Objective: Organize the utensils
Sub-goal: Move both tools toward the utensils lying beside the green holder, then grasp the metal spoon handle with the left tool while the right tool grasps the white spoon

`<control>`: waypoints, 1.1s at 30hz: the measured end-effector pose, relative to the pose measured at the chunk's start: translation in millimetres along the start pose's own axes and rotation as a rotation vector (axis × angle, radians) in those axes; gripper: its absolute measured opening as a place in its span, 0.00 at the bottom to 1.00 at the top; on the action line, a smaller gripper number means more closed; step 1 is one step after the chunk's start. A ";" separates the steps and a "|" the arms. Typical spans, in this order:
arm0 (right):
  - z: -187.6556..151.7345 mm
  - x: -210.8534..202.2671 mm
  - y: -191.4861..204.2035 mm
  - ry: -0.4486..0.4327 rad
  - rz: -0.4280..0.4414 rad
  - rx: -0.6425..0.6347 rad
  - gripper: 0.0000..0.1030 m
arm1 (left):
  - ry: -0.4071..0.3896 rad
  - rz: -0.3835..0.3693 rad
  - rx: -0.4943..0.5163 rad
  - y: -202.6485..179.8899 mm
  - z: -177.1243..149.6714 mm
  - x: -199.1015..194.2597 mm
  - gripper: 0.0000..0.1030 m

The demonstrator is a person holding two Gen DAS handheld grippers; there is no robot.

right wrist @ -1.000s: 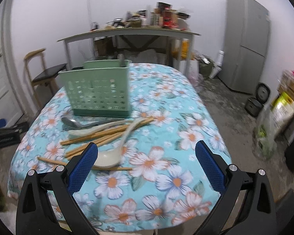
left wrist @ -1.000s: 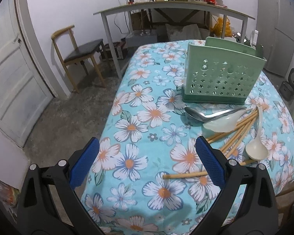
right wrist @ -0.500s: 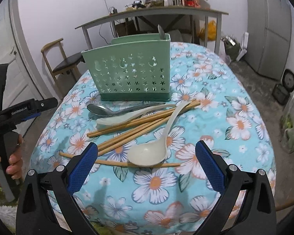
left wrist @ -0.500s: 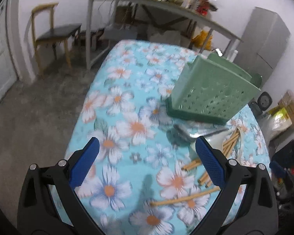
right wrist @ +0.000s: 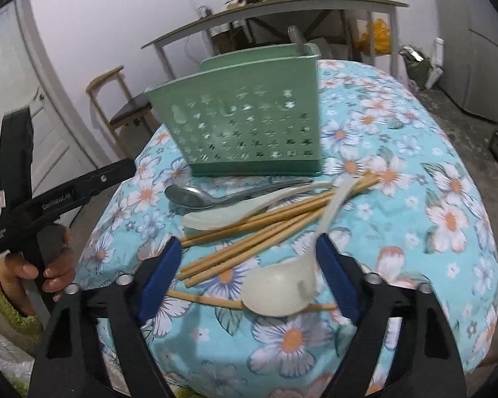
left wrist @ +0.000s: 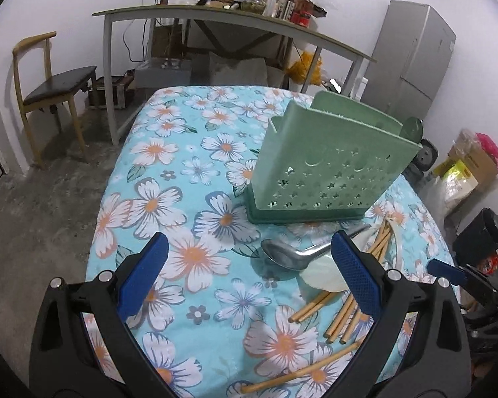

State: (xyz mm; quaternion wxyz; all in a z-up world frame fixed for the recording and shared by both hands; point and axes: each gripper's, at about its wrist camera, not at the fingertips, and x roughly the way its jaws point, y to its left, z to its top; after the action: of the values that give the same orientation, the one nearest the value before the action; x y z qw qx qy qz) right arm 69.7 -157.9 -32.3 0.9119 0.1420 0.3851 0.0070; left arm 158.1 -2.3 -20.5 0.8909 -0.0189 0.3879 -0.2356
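A green perforated utensil caddy (left wrist: 325,172) (right wrist: 249,126) stands on the floral tablecloth, with one metal handle (right wrist: 295,36) sticking up from its far corner. In front of it lie a metal spoon (right wrist: 189,195) (left wrist: 282,257), a white spoon (right wrist: 235,212) (left wrist: 322,273), several wooden chopsticks (right wrist: 255,232) (left wrist: 342,311) and a second white spoon (right wrist: 279,292). My right gripper (right wrist: 249,282) is closing, with that spoon's bowl between its jaws and the left pad still apart from it. My left gripper (left wrist: 249,275) hangs open over the cloth, left of the metal spoon, holding nothing.
The table (left wrist: 169,199) is rounded and drops off at the left and near edges. A wooden chair (left wrist: 49,89), a long cluttered desk (left wrist: 215,16) and a grey fridge (left wrist: 411,56) stand behind. A person's hand (right wrist: 49,275) holds the left gripper's handle.
Both grippers have come lower and nearer the utensils. The right jaws have narrowed around the near white spoon's bowl. The left view has swung back toward the caddy.
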 end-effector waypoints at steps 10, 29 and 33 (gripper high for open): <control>3.0 31.9 57.6 -0.001 -0.073 -0.415 0.42 | 0.087 -0.126 -0.097 14.3 3.2 24.1 0.51; -16.5 76.3 90.9 0.060 -0.214 -0.736 0.23 | 0.403 -0.323 -0.262 30.5 -3.7 95.4 0.21; -21.8 81.5 99.9 0.052 -0.235 -0.782 0.16 | 0.399 -0.294 -0.248 28.0 -2.4 99.0 0.13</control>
State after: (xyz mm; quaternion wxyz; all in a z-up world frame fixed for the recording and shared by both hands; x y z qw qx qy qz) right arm 121.3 -46.6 -77.4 0.8817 -0.2605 0.3899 0.0523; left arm 226.0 -20.0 -95.9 0.7440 -0.1370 0.5745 -0.3123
